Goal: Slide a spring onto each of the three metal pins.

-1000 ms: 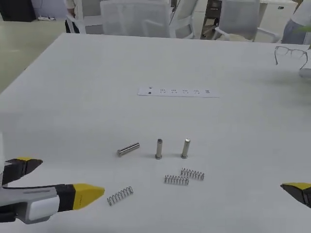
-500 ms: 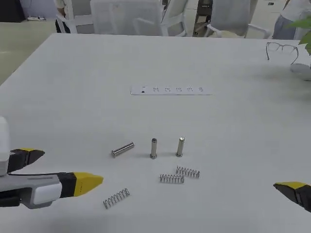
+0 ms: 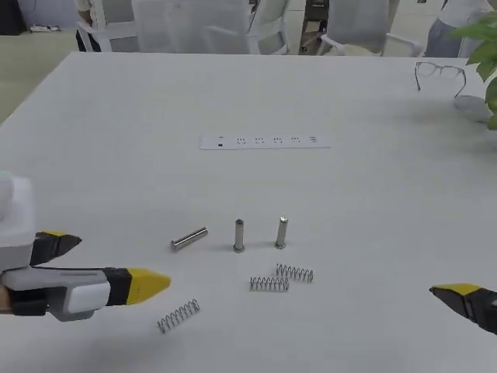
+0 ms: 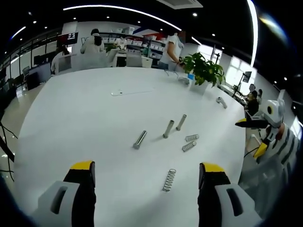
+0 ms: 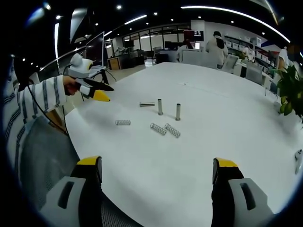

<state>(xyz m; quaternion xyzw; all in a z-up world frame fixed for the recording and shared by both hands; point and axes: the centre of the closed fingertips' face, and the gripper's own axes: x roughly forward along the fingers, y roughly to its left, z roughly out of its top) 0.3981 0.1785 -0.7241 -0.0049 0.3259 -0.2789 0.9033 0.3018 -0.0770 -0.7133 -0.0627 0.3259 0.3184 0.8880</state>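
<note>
Head view: three silver metal pins [image 3: 239,235], two upright, one flat at nine o'clock; three coiled wire springs [image 3: 269,284] loose toward six. Left tongs [image 3: 115,260], right tongs [image 5: 156,165] spread, empty. Seemingly opening step; next, pinching nearest spring [image 3: 178,315].

The light is bright and even, coming from a ceiling light strip [image 4: 94,6] and small spots above. The white worktop [image 3: 349,202] carries only faint, soft shadows. The head view is slightly soft, and both gripper views bend strongly near their edges.
</note>
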